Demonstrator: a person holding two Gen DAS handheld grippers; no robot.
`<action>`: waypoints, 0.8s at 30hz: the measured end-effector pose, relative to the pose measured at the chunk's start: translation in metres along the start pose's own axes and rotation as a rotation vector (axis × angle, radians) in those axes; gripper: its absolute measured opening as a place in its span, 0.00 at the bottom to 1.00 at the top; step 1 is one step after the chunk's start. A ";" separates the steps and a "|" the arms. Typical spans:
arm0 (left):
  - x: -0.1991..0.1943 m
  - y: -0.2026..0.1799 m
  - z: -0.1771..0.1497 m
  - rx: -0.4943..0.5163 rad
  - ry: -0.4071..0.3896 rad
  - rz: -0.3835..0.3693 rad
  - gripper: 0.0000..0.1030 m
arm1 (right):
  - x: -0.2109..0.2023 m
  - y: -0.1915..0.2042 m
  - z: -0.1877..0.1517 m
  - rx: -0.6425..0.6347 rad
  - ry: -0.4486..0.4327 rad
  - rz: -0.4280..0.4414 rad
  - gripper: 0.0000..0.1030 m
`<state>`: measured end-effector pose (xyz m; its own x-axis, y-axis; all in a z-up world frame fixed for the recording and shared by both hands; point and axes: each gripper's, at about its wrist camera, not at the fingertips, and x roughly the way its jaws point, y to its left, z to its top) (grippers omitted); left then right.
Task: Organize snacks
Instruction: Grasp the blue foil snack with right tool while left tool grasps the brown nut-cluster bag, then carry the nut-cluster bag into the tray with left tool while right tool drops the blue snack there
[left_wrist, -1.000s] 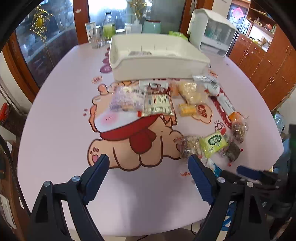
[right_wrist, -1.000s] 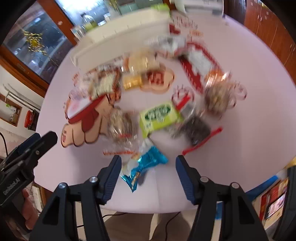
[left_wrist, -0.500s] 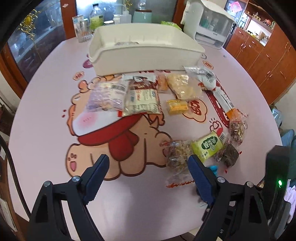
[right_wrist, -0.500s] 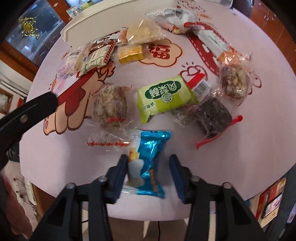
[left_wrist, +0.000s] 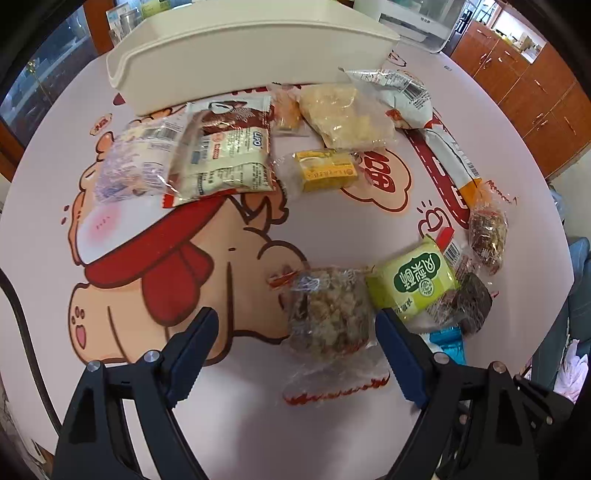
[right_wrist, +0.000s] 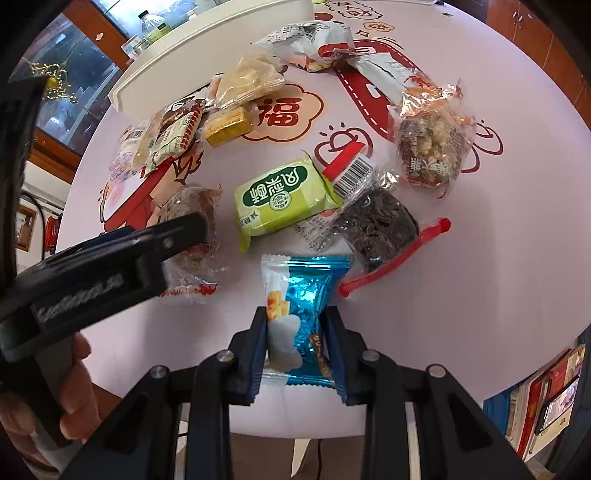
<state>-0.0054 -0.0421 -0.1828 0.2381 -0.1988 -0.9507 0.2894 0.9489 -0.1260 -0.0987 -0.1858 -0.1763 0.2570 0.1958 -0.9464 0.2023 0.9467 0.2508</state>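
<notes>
Closing jaws of the right gripper (right_wrist: 297, 354) now clamp a shiny blue-and-white snack packet (right_wrist: 301, 321); left gripper (left_wrist: 295, 354) gapes wide.

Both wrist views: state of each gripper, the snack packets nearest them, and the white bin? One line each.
Right gripper: jaws just closed, pads pressing the blue foil snack packet.
Left gripper: open, straddling the clear-wrapped nut cluster packet, not touching.
Green snack packet: sealed, flat on table.
Dark clear-wrapped snack: sealed, on table.
White plastic bin: upright; contents not visible.
</notes>
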 end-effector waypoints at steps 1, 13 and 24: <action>0.002 -0.001 0.001 0.000 0.004 0.001 0.84 | -0.001 -0.001 0.000 -0.001 0.001 0.001 0.30; 0.014 -0.014 -0.003 0.048 -0.003 -0.022 0.39 | 0.003 0.003 0.001 -0.024 0.009 -0.013 0.29; -0.012 0.022 -0.015 0.017 -0.009 0.023 0.38 | -0.012 0.010 0.016 -0.047 -0.041 -0.008 0.28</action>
<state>-0.0153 -0.0152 -0.1786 0.2530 -0.1794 -0.9507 0.2994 0.9489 -0.0994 -0.0842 -0.1832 -0.1596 0.2942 0.1789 -0.9389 0.1604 0.9592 0.2330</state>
